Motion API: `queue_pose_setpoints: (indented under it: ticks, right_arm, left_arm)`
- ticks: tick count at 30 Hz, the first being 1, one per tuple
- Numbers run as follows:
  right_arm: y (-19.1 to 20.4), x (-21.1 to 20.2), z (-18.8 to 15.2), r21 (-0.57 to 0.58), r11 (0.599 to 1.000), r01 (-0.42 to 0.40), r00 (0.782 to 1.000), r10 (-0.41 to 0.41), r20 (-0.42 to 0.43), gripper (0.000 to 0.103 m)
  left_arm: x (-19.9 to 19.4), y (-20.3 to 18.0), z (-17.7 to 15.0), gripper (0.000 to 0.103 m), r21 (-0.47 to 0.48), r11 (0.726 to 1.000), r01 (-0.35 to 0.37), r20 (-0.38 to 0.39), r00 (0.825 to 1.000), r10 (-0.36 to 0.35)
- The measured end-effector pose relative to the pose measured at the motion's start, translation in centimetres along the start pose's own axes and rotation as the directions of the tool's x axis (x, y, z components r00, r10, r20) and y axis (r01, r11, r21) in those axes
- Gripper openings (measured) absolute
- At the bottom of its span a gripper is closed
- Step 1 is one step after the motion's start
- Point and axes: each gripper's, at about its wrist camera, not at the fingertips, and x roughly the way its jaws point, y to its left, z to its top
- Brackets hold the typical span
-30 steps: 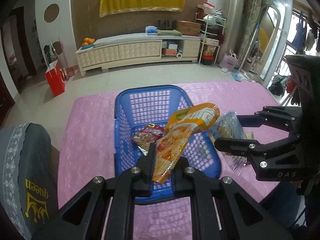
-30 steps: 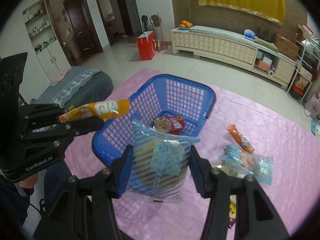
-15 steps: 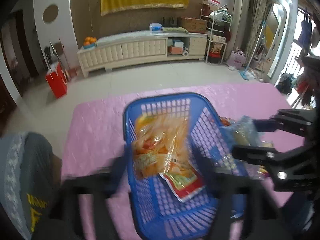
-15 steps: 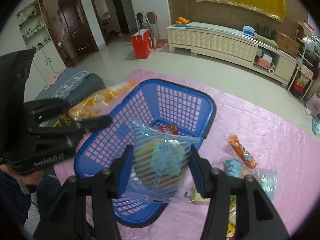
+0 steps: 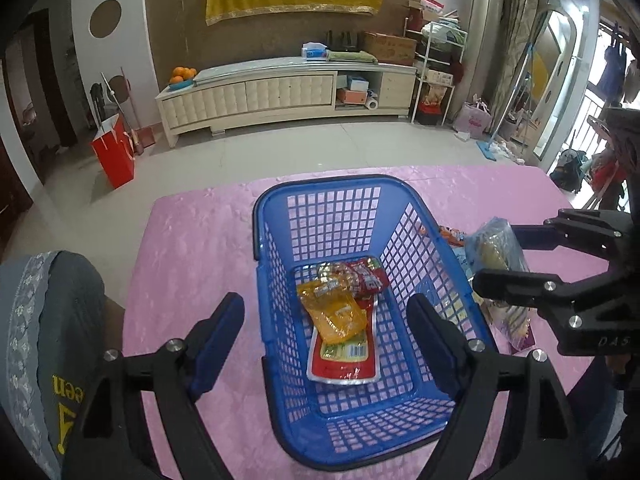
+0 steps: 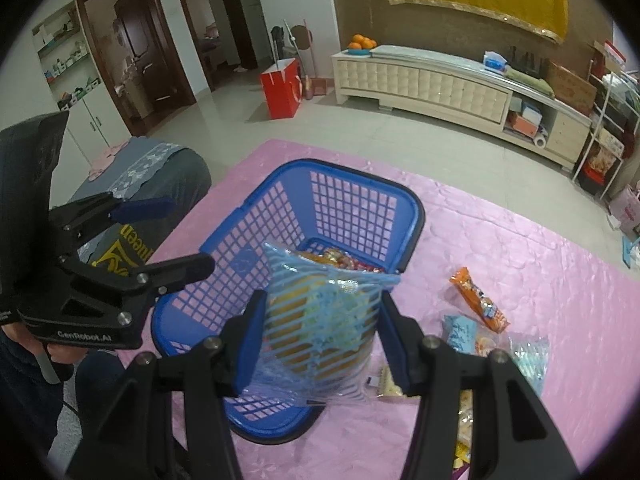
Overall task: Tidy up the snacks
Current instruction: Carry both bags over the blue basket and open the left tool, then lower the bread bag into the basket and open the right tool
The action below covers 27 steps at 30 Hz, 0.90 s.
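Note:
A blue plastic basket point(image 5: 276, 240) stands on the pink tablecloth; it also shows in the right wrist view point(image 6: 416, 216). Inside lie an orange snack packet point(image 5: 334, 314) and a red packet point(image 5: 344, 354). My left gripper point(image 5: 326, 328) is open and empty, its fingers astride the basket above its near end. My right gripper point(image 6: 320, 340) is shut on a blue-striped clear snack bag point(image 6: 320, 316) and holds it just right of the basket; the bag also shows in the left wrist view point(image 5: 496, 248).
Loose snacks lie on the cloth right of the basket: an orange packet point(image 6: 478, 300), light blue packets point(image 6: 460, 332) and others near the table's front. A grey cushioned seat point(image 5: 44, 340) is at the left edge. A cabinet point(image 5: 280, 92) stands across the floor.
My left gripper has opened and let go of the orange packet, which dropped into the basket onto the red packet. My right gripper still holds the striped bag beside the basket.

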Motion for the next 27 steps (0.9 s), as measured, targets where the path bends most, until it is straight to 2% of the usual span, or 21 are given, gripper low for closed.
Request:
queue_pose_setpoints:
  ticks: [7, 12, 21, 24, 25, 26, 27]
  right_arm:
    - [1.9, 0.4, 0.2, -0.043, 0.999, 0.001, 1.000, -0.001, -0.016, 0.058]
    - [2.6, 1.6, -0.3, -0.064, 0.997, 0.036, 0.999, -0.038, -0.033, 0.058]
    - [3.2, 4.2, -1.3, -0.090, 0.995, 0.045, 0.991, -0.056, -0.122, 0.059]
    - [3.2, 4.2, -1.4, -0.076, 0.997, 0.028, 0.992, -0.037, -0.124, 0.059]
    - [3.2, 4.3, -1.4, -0.072, 0.997, 0.012, 0.990, -0.022, -0.136, 0.062]
    - [3.1, 4.4, -1.4, -0.065, 0.998, -0.002, 0.989, -0.008, -0.150, 0.072]
    - [3.1, 4.5, -1.4, -0.061, 0.998, -0.011, 0.987, 0.001, -0.162, 0.076]
  left_arm:
    - [-1.3, 1.1, -1.2, 0.082, -0.029, 1.000, -0.013, 0.003, 1.000, 0.013]
    - [-1.5, 1.5, -2.5, 0.082, -0.029, 0.999, -0.031, -0.015, 0.999, 0.030]
    - [-1.2, 1.6, -3.5, 0.082, -0.028, 0.999, -0.026, -0.026, 0.999, 0.025]
    - [-1.1, 1.9, -3.8, 0.082, -0.034, 0.999, -0.031, -0.033, 0.999, 0.030]
    - [-1.2, 2.1, -3.9, 0.082, -0.043, 0.999, -0.030, -0.035, 0.999, 0.029]
    - [-1.2, 2.2, -3.9, 0.082, -0.050, 0.998, -0.027, -0.036, 0.999, 0.025]
    - [-1.3, 2.3, -4.0, 0.082, -0.054, 0.998, -0.025, -0.036, 0.999, 0.023]
